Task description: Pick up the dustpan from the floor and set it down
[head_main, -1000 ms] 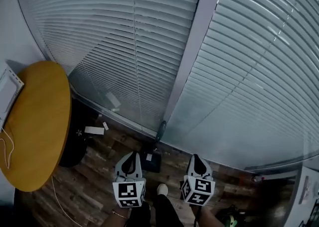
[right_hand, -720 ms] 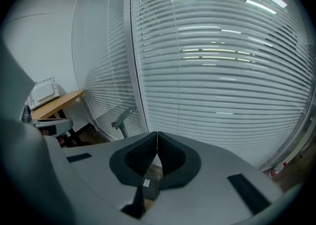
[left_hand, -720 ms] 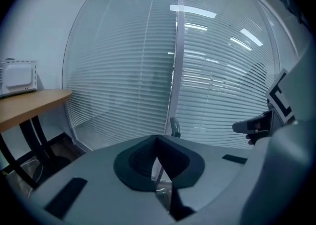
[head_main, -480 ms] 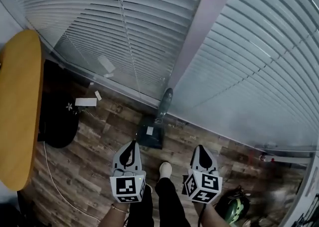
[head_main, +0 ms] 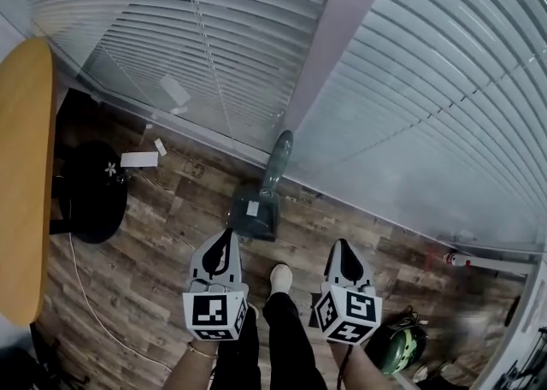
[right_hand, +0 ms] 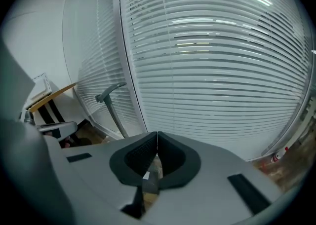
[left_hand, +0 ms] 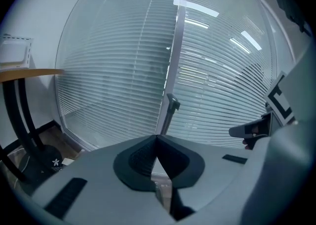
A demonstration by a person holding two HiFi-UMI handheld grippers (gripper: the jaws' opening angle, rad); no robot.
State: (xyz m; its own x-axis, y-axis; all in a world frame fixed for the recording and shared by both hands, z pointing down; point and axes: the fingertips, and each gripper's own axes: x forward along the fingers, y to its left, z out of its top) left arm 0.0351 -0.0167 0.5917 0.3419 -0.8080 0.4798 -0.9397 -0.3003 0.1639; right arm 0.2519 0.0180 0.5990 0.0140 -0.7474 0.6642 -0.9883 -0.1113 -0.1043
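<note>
Grey-green plastic dustpan (head_main: 254, 213), one only, sits on the wood floor (head_main: 162, 243), far of both claws and between them. Its upright handle (head_main: 278, 157) leans on the window frame. Likely light, stiff and a bit slick, so the handle looks the best hold. Two claws: left claw (head_main: 225, 237) and right claw (head_main: 342, 248), both pressed together, nothing pinched.

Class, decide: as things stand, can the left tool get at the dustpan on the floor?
Probably yes: only wooden floor lies between the left tool and the dustpan just ahead of it. Its shut jaws would have to open first.
</note>
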